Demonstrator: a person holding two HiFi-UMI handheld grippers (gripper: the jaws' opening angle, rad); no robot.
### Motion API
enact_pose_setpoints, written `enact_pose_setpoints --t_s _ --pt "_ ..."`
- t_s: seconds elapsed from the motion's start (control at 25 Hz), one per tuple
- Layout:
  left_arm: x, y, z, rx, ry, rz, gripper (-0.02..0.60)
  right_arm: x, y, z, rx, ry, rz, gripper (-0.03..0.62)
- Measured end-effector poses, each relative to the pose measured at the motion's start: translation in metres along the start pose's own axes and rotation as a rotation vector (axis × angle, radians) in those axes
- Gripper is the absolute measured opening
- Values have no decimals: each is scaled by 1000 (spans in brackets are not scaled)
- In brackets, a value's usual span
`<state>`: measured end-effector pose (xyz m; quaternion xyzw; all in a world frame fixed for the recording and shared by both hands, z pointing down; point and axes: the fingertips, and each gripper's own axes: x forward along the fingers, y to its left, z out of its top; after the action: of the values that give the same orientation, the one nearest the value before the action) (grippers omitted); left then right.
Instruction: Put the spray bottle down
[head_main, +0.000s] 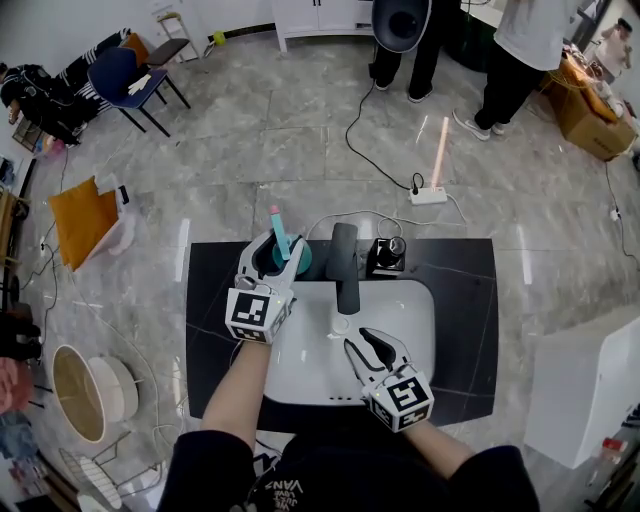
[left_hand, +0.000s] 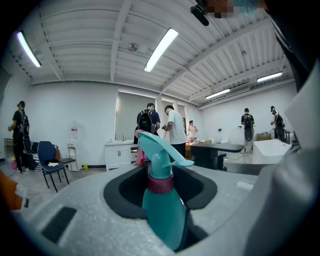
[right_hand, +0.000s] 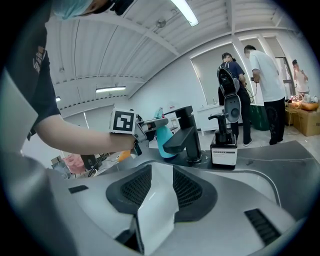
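Note:
A teal spray bottle (head_main: 285, 246) with a pink collar stands upright between the jaws of my left gripper (head_main: 283, 250), which is shut on its body. It is over the black counter (head_main: 215, 290) at the back left corner of the sink; whether its base touches the counter I cannot tell. In the left gripper view the spray bottle (left_hand: 161, 200) fills the gap of the left gripper (left_hand: 162, 205), trigger head pointing right. The right gripper view shows the spray bottle (right_hand: 162, 137) left of the faucet. My right gripper (head_main: 366, 343) hangs over the basin, shut on a white cloth (right_hand: 155, 210).
A black faucet (head_main: 345, 265) and a black soap dispenser (head_main: 386, 256) stand behind the white sink (head_main: 300, 360), just right of the bottle. A white cabinet (head_main: 590, 385) is at the right. A power strip (head_main: 428, 194) and cables lie on the floor; people (head_main: 520, 50) stand beyond.

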<state>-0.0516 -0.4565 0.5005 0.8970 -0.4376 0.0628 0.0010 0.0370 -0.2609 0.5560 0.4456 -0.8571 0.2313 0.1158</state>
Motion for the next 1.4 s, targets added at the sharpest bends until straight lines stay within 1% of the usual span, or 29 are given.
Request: enact_pose_setpoints --t_s 0.2,0.56,0.68,0.8,0.88,0.92,1.12,1.4 --pt "4 0 -8 -41 -2 -5 161 1 -3 -2 3 6 -5 128" --pt "4 -4 -7 -39 -19 -35 173 0 -4 6 3 -6 -9 129" --pt "5 -2 -6 -52 -32 -24 252 0 -4 2 -1 1 -8 127" --pt "6 -3 -8 -68 -26 -26 294 -3 -3 1 -9 1 -10 127" --pt "5 -4 -10 -76 -22 -26 349 -4 -2 1 -13 -1 -13 128" --pt "4 -3 -11 -80 -22 -23 364 -4 -1 1 -14 -2 -15 128" --pt "-5 -4 -10 -94 -22 -21 376 -8 2 3 -22 -7 -21 127" --pt "-29 -9 -1 -83 -19 -23 377 -16 16 7 -42 -27 -27 127"
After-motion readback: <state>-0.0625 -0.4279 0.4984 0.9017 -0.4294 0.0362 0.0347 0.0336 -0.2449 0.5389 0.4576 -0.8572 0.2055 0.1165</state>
